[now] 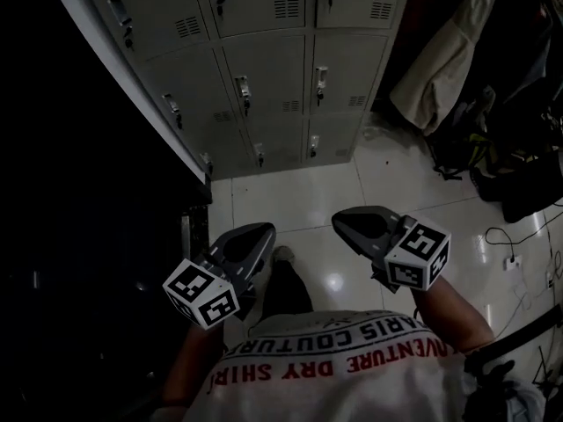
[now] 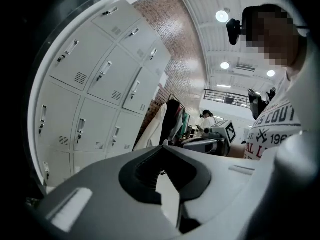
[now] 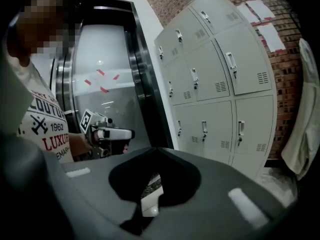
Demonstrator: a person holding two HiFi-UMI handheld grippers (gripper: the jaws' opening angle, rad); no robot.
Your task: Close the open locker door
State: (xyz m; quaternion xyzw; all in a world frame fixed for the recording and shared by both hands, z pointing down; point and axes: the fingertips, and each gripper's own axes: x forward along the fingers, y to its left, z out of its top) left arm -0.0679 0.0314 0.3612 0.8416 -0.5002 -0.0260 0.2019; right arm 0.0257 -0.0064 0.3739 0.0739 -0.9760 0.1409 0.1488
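A bank of grey lockers (image 1: 273, 69) stands ahead of me, and every door that shows looks flush and closed; I see no open door. The same lockers (image 2: 95, 94) fill the left of the left gripper view and the lockers (image 3: 220, 84) the right of the right gripper view. My left gripper (image 1: 259, 236) and right gripper (image 1: 347, 222) hang low in front of my body, well short of the lockers. Both are shut with nothing between the jaws. The left gripper (image 2: 162, 146) and right gripper (image 3: 155, 149) each show their tips meeting.
A dark glass door (image 1: 88, 236) runs along the left of the lockers. A white garment (image 1: 444, 51) hangs at the right above dark bags (image 1: 510, 148), with cables (image 1: 515, 244) on the white tiled floor (image 1: 290, 200). Another person (image 2: 206, 119) stands far off.
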